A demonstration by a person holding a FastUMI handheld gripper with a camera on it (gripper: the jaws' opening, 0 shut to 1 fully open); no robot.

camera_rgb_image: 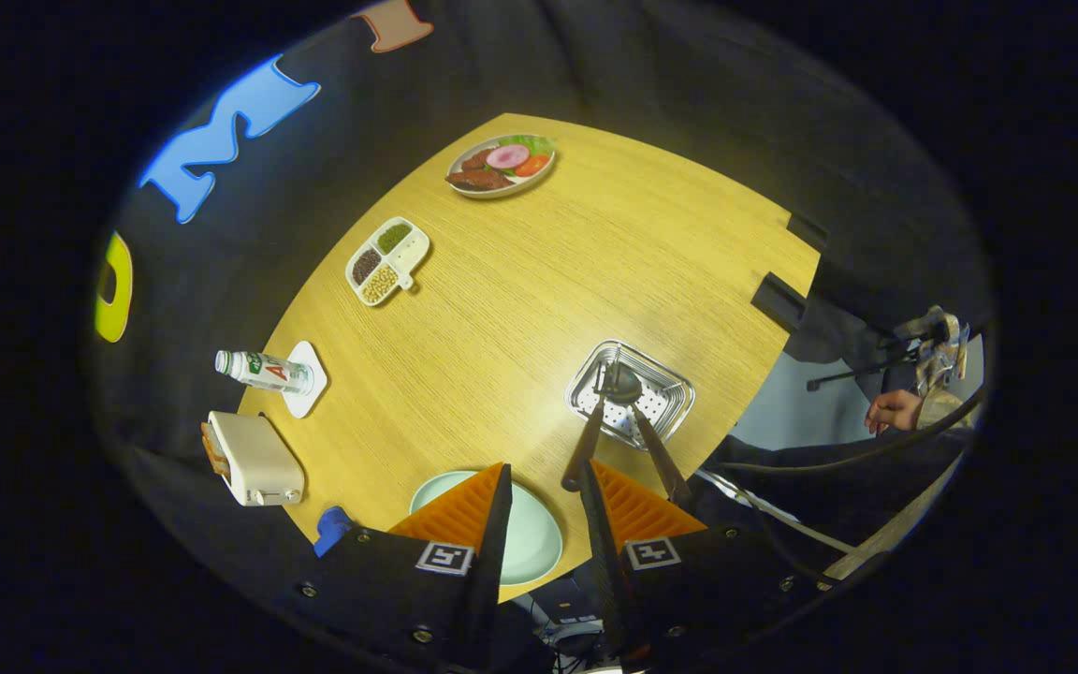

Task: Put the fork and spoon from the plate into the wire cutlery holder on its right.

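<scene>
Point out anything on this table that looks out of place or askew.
Nothing is spilled or damaged. The water bottle appears to lie on its side on a white coaster. Two utensils lean out of the wire holder; the gripper is open.

The tabletop (520, 309) carries all items. The plate (539, 548) lies between and just beyond the fingers of the gripper (544, 487), which stand apart. The wire cutlery holder (665, 398) sits to the plate's right, with the fork (584, 449) and spoon (637, 412) standing in it, handles leaning toward the gripper. Left of the plate is a toaster (254, 459); beyond it, a bottle (263, 372) lies on a coaster (310, 384). Farther back sits a divided dish (387, 261), then a food plate (502, 166) at the far edge.
</scene>
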